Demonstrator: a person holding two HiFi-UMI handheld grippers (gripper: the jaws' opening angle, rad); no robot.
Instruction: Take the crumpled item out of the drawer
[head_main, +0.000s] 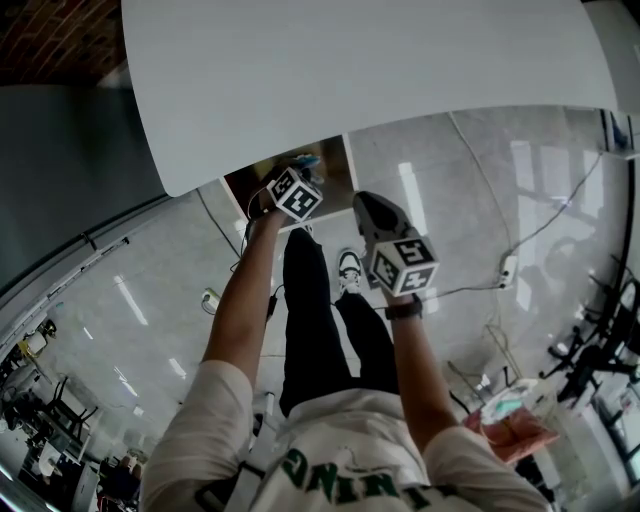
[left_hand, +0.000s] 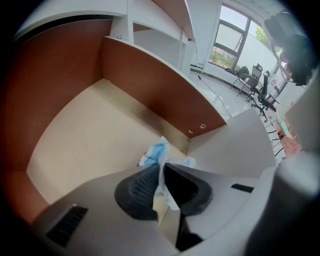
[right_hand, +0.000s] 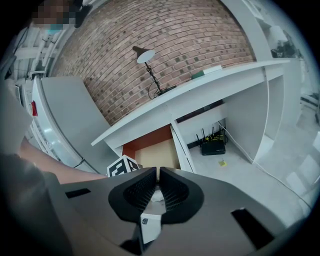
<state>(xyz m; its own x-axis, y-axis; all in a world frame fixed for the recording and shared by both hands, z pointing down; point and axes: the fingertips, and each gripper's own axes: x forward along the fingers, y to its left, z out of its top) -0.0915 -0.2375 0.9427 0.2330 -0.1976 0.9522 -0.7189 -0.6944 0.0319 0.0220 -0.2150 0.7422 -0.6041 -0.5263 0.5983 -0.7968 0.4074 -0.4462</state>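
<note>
The crumpled item (left_hand: 159, 150), a white and blue wrapper, lies near the front right corner of the open drawer (left_hand: 90, 130), which has a beige floor and brown walls. My left gripper (left_hand: 162, 167) is shut on it, a fold of the wrapper pinched between the pads. In the head view the left gripper (head_main: 292, 180) reaches into the drawer (head_main: 255, 180) under the white desk, and a blue bit of the crumpled item (head_main: 307, 160) shows beside it. My right gripper (right_hand: 157, 172) hangs shut and empty outside the drawer (right_hand: 155, 150), to the right of the left gripper (right_hand: 122, 166).
The white desk top (head_main: 380, 70) overhangs the drawer. A lamp (right_hand: 147, 57) stands on it against a brick wall. A router (right_hand: 212, 146) sits under the desk. Cables and a power strip (head_main: 507, 268) lie on the shiny floor. The person's shoes (head_main: 348, 268) are below the drawer.
</note>
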